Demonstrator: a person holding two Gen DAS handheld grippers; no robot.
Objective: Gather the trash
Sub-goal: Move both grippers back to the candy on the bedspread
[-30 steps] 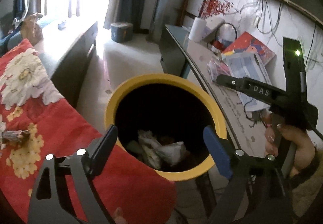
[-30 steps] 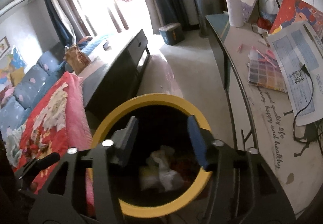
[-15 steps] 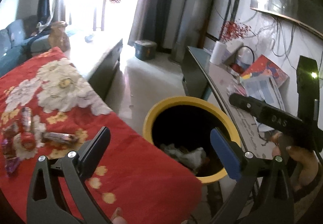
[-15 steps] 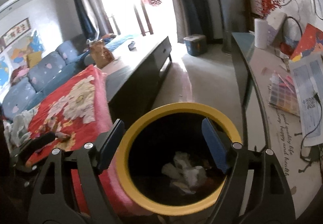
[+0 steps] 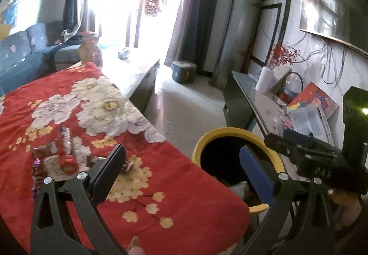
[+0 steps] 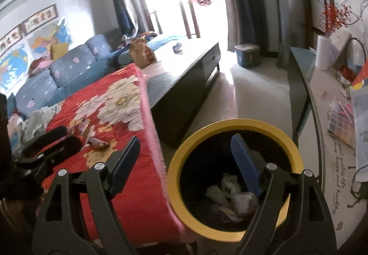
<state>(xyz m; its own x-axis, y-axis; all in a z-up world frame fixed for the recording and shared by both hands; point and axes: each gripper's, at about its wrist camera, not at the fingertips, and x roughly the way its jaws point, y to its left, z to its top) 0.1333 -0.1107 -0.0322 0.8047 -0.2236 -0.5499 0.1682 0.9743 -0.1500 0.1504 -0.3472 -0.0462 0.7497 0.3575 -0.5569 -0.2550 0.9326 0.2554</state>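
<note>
Left wrist view, going left to right: a red flowered blanket (image 5: 161, 186) covers the near left, and on it, at the left, lies a small cluster of wrappers (image 5: 62, 156) beside a red tape roll (image 5: 67, 162). One more wrapper (image 5: 127, 165) lies just beside the left finger of the left tool (image 5: 184, 174), whose jaws stand wide apart with nothing between them. To the right of the blanket's edge stands the yellow-rimmed bin (image 5: 232, 132), crumpled paper showing at its bottom. Further right the right tool (image 5: 299, 147) crosses the frame, a hand (image 5: 345, 206) on its grip, and behind it runs a cluttered tabletop (image 5: 264, 103).

Right wrist view, left to right: the left tool (image 6: 55, 140) reaches in over the blanket (image 6: 128, 186), near a wrapper (image 6: 99, 143). The right tool (image 6: 186, 163) is parted and empty, its jaws spread above the bin (image 6: 234, 124), where white crumpled trash (image 6: 230, 193) lies at the bottom.

By my reading, both tools are empty over the bin area, so a drop-off looks done and the step in hand is going for the next piece. The next move calls for swinging the left tool to the wrappers on the blanket, lowering it, and closing on one without pinching the cloth. The soft blanket may bunch under the fingers.
</note>
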